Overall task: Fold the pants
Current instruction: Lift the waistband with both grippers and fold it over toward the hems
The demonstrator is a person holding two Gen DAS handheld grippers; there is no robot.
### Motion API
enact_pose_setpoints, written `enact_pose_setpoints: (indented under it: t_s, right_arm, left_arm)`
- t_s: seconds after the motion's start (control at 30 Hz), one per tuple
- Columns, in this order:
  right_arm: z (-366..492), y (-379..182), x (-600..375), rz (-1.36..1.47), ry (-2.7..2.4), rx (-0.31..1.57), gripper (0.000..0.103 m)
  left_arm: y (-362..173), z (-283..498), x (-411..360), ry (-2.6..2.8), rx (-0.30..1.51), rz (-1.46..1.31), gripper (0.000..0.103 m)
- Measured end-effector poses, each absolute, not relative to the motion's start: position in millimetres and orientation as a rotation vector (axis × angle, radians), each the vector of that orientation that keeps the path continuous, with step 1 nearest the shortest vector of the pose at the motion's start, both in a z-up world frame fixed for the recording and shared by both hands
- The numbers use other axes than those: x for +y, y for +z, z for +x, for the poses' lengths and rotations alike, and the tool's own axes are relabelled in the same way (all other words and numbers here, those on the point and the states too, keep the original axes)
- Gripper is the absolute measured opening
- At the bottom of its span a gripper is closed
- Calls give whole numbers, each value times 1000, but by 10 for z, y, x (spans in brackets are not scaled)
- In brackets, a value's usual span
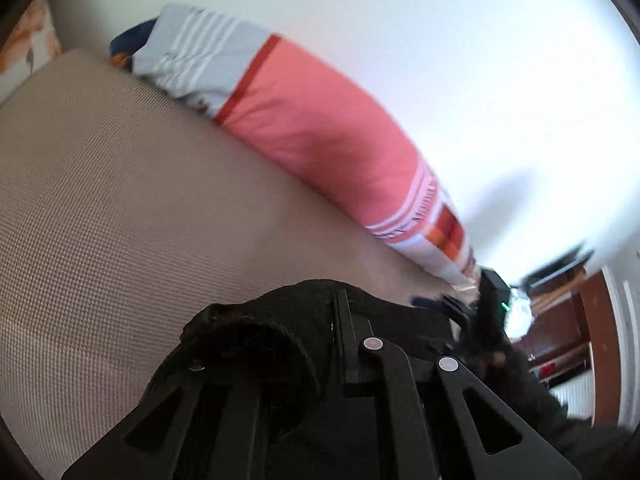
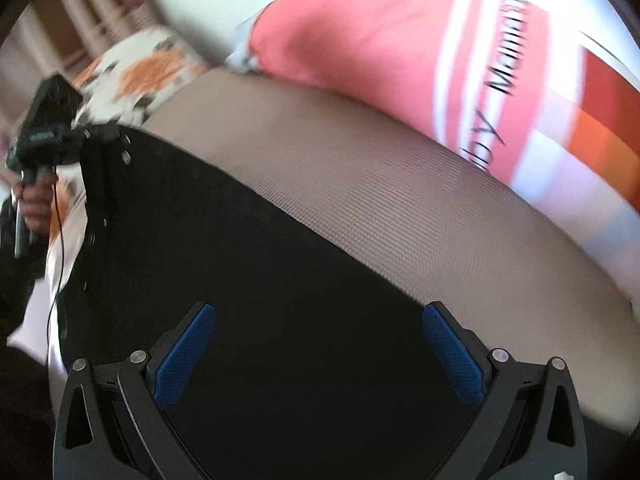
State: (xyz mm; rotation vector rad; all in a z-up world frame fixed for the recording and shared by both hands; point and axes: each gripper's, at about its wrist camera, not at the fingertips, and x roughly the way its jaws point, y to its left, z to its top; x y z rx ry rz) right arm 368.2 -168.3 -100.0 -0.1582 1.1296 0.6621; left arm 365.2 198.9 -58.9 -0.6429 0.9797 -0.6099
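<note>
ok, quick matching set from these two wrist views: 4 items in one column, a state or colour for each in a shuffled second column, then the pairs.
Items
1. left gripper
2. right gripper
3. pants
4. long pillow

States
A. black, spread on the beige bed cover
B. mostly coral pink, striped ends
C. fingers apart, blue pads showing
D. closed on black cloth

Pairs: 1-D, 2-C, 3-A, 4-B

wall (image 1: 440, 40): plain white, bright | bed cover (image 1: 100, 200): beige, textured | pillow (image 1: 320, 128): coral w/ stripes, against wall | wood furniture (image 1: 560, 320): far right
</note>
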Motion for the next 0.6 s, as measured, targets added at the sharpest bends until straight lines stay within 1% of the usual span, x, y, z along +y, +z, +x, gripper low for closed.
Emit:
enact_pose_setpoints:
  t_s: [0.1, 0.2, 0.23, 0.27, 0.3, 0.37, 0.5, 0.57, 0.6]
  right_arm:
    - [3852, -1023, -1642, -227, 765, 1190, 103]
    - [3993, -1084, -1559, -286, 810, 1227, 100]
    - [4039, -1112, -1524, -302, 843, 1251, 94]
    - [4067, -1132, -1502, -315, 869, 1269, 87]
    - [4091, -1154, -1483, -324, 900, 1289, 84]
    - [4108, -1194, -1477, -346, 945, 1313, 68]
    - [4114, -1266, -1589, -396, 966, 1365, 59]
    - [4098, -1283, -1688, -403, 960, 1385, 46]
    - [4092, -1287, -1741, -411, 949, 1393, 44]
  left_arm:
    - [-452, 3492, 2031, -636, 943, -644, 10]
    - [-384, 3394, 2045, -649, 917, -637, 10]
    - [-361, 3357, 2056, -649, 908, -633, 10]
    - [-349, 3333, 2065, -652, 900, -632, 10]
    - [-338, 3314, 2069, -649, 894, -627, 10]
    - [-332, 3307, 2069, -635, 890, -629, 10]
    - [-353, 3333, 2073, -618, 899, -636, 10]
    - [-350, 3338, 2071, -604, 900, -627, 10]
    - [-360, 3340, 2076, -603, 903, -629, 10]
